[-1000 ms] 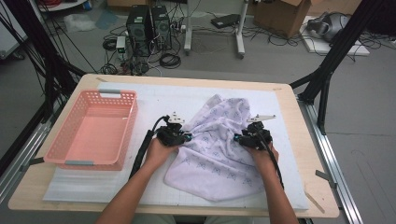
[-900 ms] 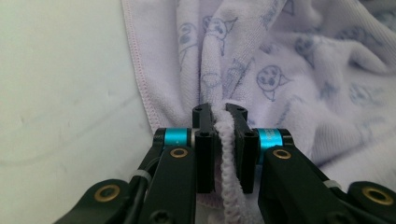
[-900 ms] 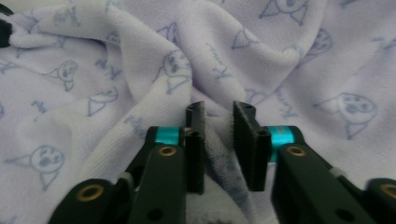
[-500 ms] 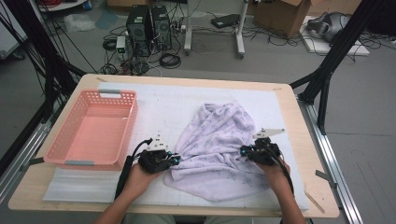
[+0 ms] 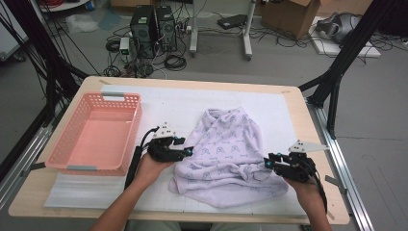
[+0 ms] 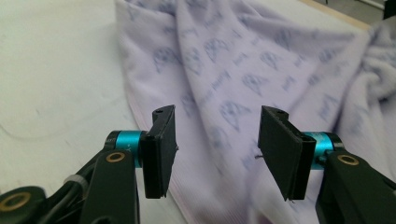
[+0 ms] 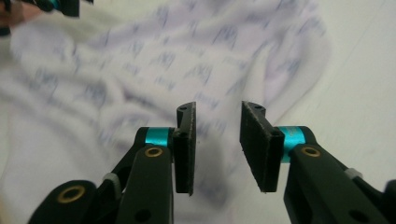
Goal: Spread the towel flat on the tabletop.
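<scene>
Now both grippers flank the lilac cloth (image 5: pixel 226 154); left gripper (image 5: pixel 188 151) and right gripper (image 5: pixel 267 162) have just been opening, jaws apart, nothing between them.

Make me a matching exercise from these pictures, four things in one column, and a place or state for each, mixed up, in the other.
Things:
1. pink basket
2. lilac cloth
3. left hand-held gripper
4. right hand-held gripper

Places or states:
A. crumpled in the middle of the table
B. jaws apart at the cloth's right edge
C. standing at the table's left side
D. jaws apart at the cloth's left edge

Pairs: 1-C, 2-A, 3-D, 4-B
</scene>
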`<move>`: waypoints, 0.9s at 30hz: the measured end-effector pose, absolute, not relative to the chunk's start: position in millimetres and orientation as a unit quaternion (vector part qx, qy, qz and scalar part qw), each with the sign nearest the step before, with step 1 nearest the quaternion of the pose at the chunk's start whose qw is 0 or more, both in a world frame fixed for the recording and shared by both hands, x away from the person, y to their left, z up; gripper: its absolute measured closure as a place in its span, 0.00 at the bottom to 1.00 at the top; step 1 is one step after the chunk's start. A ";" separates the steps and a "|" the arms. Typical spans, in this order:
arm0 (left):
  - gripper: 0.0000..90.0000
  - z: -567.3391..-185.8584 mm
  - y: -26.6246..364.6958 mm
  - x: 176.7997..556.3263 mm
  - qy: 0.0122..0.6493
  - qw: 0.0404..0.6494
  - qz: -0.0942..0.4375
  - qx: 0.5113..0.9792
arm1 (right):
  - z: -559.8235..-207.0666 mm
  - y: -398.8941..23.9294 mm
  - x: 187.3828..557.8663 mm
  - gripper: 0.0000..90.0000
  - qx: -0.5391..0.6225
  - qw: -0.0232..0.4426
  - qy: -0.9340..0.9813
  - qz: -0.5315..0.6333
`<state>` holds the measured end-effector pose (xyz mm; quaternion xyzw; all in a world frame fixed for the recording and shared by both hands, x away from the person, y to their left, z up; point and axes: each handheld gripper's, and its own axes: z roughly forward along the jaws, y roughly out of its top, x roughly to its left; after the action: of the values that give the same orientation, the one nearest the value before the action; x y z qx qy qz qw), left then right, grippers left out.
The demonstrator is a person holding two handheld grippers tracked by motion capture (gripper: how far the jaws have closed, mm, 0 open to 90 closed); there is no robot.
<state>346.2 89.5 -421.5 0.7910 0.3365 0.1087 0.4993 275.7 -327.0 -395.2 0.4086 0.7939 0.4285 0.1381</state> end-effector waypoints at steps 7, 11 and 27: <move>0.53 -434.9 75.9 390.8 0.374 0.477 0.130 0.785 | -407.6 -312.8 325.4 0.71 0.449 0.185 0.776 0.402; 0.53 -442.8 70.9 403.2 0.391 0.465 0.126 0.784 | -419.5 -297.2 349.2 0.65 0.458 0.198 0.787 0.363; 0.97 -440.5 71.8 381.8 0.370 0.417 0.116 0.822 | -429.4 -270.8 358.4 0.96 0.424 0.163 0.818 0.353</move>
<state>381.8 71.8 -440.5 0.8222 0.3699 0.1161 0.4167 358.4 -270.8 -429.4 0.4238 0.8182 0.3529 0.1627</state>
